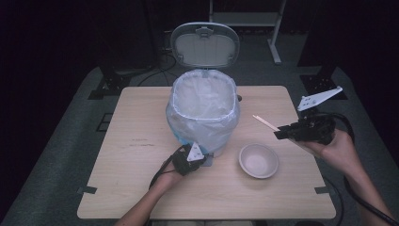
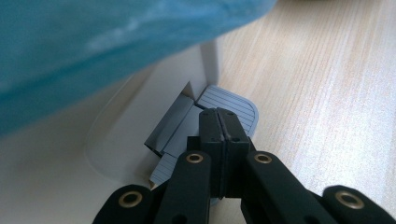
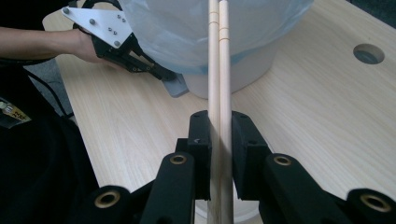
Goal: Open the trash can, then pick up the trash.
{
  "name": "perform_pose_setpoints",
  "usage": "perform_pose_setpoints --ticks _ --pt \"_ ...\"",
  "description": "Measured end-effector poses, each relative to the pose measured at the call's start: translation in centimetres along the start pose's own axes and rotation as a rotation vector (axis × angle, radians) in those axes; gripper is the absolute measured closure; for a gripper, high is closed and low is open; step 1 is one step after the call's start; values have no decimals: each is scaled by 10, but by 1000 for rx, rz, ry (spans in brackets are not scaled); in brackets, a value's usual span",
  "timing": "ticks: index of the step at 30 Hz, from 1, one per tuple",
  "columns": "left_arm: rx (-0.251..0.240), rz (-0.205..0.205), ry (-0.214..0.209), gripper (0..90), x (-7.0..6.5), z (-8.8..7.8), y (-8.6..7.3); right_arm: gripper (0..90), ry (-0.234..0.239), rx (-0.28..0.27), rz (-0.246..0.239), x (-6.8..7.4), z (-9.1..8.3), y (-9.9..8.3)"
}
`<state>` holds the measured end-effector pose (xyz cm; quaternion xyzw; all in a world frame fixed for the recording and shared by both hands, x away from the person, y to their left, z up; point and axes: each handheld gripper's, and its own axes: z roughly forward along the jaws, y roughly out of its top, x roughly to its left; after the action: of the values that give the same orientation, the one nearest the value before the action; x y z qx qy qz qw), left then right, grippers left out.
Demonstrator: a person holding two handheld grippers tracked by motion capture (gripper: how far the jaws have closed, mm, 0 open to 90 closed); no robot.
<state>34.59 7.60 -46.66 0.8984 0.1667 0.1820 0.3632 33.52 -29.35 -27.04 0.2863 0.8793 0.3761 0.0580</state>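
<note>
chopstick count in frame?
2. Both chopsticks sit side by side, clamped in the right tool, raised above the table right of the bin. The high view shows them as one stick poking from that tool. Inside of the bin isn't visible.

The table (image 1: 141, 136) is showing light wood with thin lines. The bin (image 1: 203, 110) is wearing a see-through blue bag. Its pedal (image 2: 229, 105) is looking grey with stripes. The chopsticks (image 3: 219, 70) are looking pale tan, the bowl (image 1: 258, 160) white.
</note>
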Motion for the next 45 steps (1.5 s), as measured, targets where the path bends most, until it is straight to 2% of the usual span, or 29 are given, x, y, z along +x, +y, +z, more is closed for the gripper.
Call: perform_pose_setpoints --ticks 20,26,45 --pt "2 -5 5 900 0 0 0 786 15 3 -32 2 -5 21" --pt "-9 -21 -4 900 0 0 -2 786 21 9 -49 5 -6 31" --pt "-11 -21 -2 900 1 0 -1 786 45 13 -72 4 -10 67"
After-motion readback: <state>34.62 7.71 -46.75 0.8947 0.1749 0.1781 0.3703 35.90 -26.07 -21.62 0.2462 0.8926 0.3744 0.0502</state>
